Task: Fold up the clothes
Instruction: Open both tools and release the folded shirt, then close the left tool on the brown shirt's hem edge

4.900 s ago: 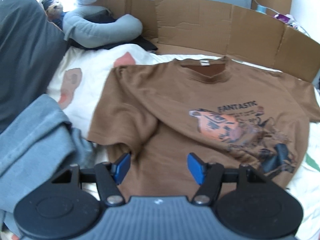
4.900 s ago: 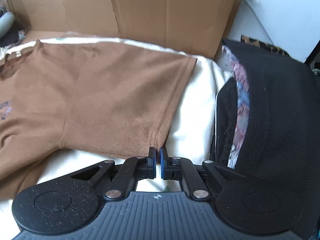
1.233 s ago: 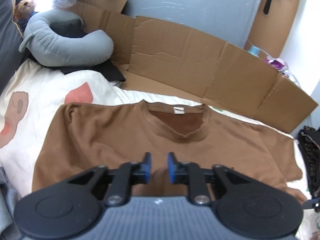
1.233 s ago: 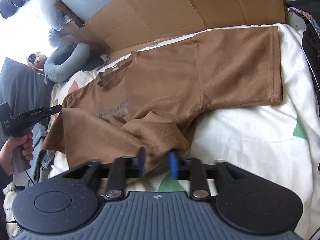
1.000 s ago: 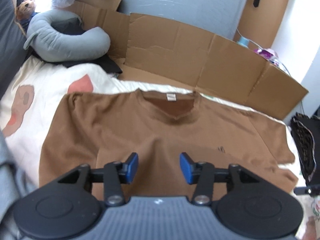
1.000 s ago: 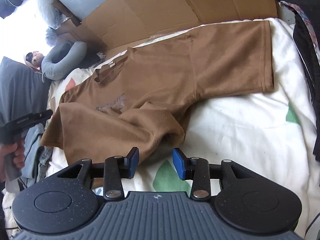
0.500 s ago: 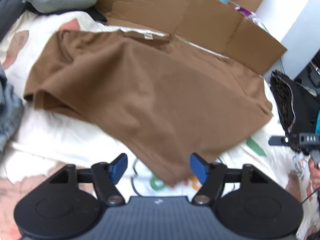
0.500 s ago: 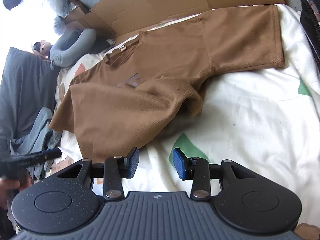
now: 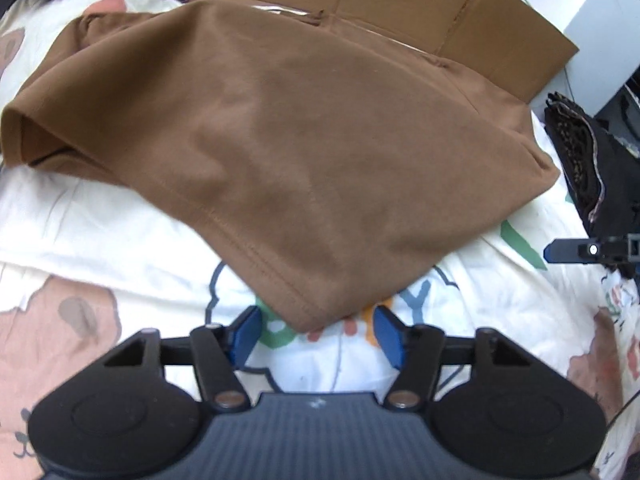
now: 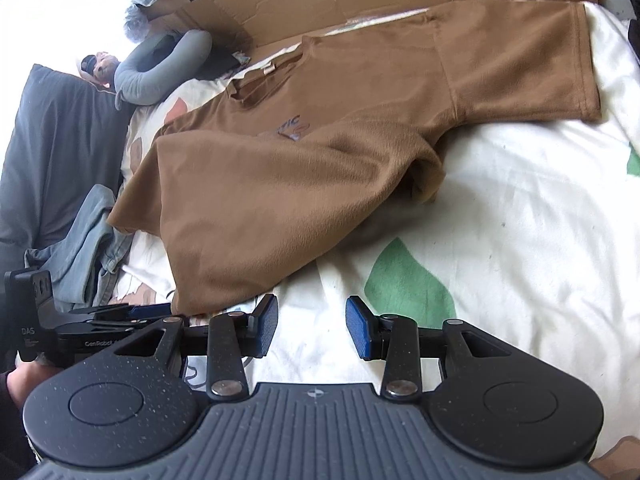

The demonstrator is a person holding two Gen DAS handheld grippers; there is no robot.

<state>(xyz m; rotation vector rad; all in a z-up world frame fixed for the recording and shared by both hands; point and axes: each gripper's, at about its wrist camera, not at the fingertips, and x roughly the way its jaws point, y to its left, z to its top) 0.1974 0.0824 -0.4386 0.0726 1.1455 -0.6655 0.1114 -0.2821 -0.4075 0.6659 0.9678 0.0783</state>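
A brown T-shirt (image 9: 312, 140) lies on the printed white bedsheet (image 9: 100, 232), its lower part folded up over the chest. Its hemmed corner points at my left gripper (image 9: 316, 334), which is open and holds nothing. In the right wrist view the brown T-shirt (image 10: 280, 184) spreads to the left, one sleeve (image 10: 520, 72) flat at the upper right, with a bit of print showing. My right gripper (image 10: 312, 326) is open over bare sheet, apart from the cloth. The left gripper also shows at the lower left of that view, held by a hand (image 10: 16, 384).
Cardboard panels (image 9: 400, 4) stand along the far side of the bed. A dark folded pile (image 9: 588, 160) sits at the right. A grey neck pillow (image 10: 160, 68), a dark cushion (image 10: 52, 152) and blue jeans (image 10: 88, 248) lie at the left.
Both grippers let go of the shirt after folding its lower part up, opened, and drew back toward the near edge of the bed. The folded corner now lies just ahead of the left gripper.
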